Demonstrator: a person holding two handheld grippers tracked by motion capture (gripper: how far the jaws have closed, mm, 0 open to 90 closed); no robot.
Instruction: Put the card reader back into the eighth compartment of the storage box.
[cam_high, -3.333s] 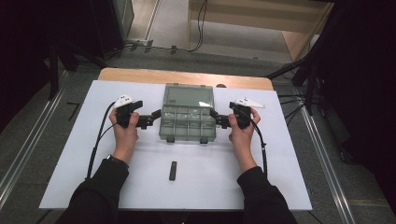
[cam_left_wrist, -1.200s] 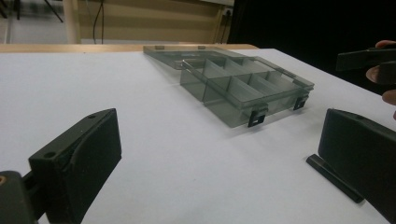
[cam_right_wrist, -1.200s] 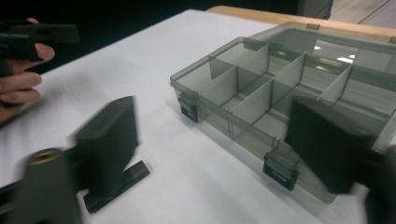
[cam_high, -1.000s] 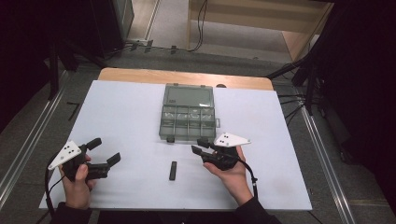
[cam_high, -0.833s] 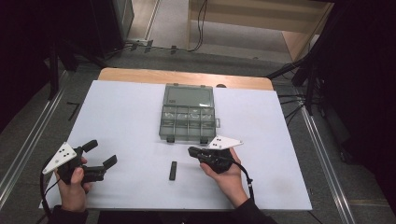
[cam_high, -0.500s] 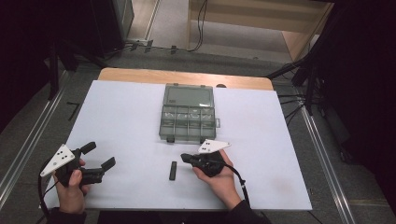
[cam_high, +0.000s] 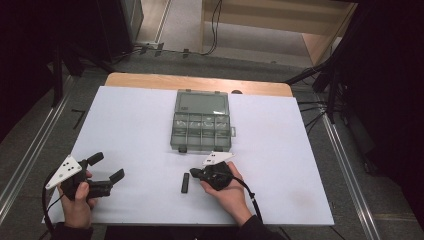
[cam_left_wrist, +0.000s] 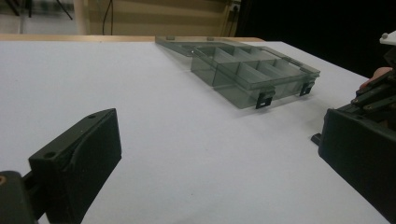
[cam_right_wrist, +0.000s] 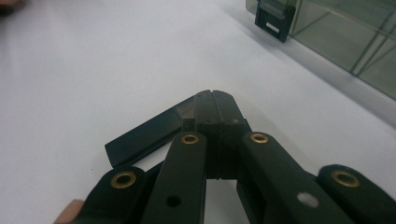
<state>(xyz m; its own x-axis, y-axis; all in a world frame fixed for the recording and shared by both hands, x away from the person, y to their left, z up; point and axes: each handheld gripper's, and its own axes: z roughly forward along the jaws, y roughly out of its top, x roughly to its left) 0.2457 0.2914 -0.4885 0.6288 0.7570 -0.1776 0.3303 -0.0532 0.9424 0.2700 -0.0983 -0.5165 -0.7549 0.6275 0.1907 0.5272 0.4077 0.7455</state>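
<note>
Here, white table (cam_high: 300, 165), dark room, left tongs (cam_high: 106, 172) apart, right tongs (cam_high: 195, 173) together.

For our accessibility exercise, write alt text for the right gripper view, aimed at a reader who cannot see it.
The right gripper, its two black jaws shut together, points at a small flat black bar lying on the white table. A clear compartment box with a black latch sits at the upper right.

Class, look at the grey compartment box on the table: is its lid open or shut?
Open. The box has its lid laid flat behind it, and the dividers stand uncovered.
</note>
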